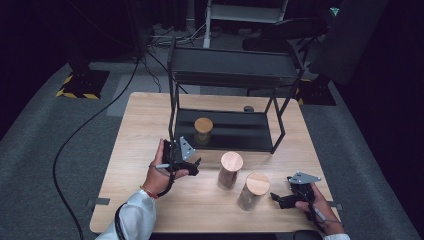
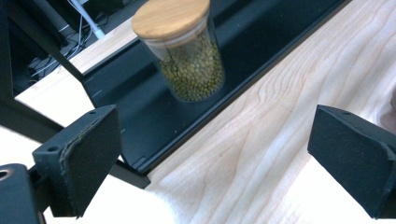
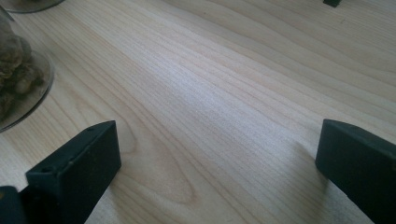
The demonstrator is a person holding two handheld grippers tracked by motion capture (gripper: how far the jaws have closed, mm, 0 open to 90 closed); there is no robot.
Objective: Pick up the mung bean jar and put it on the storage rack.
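Observation:
A glass jar of green beans (image 2: 189,56) with a wooden lid stands on the black lower shelf (image 2: 140,107) of a rack; it is the jar on the shelf (image 1: 203,129) in the high view. My left gripper (image 1: 190,163) hovers over the table just in front of that shelf, its jaws wide open with nothing between them (image 2: 219,163). Two more wooden-lidded jars stand on the table: one in the middle (image 1: 230,170), one nearer the front (image 1: 254,190). My right gripper (image 1: 278,199) rests open beside the nearer jar, whose base (image 3: 18,79) shows at the left of the right gripper view.
The black two-level rack (image 1: 232,67) takes up the back half of the wooden table (image 1: 140,125). A small dark object (image 1: 248,108) lies behind the rack. Cables run over the grey floor at the left.

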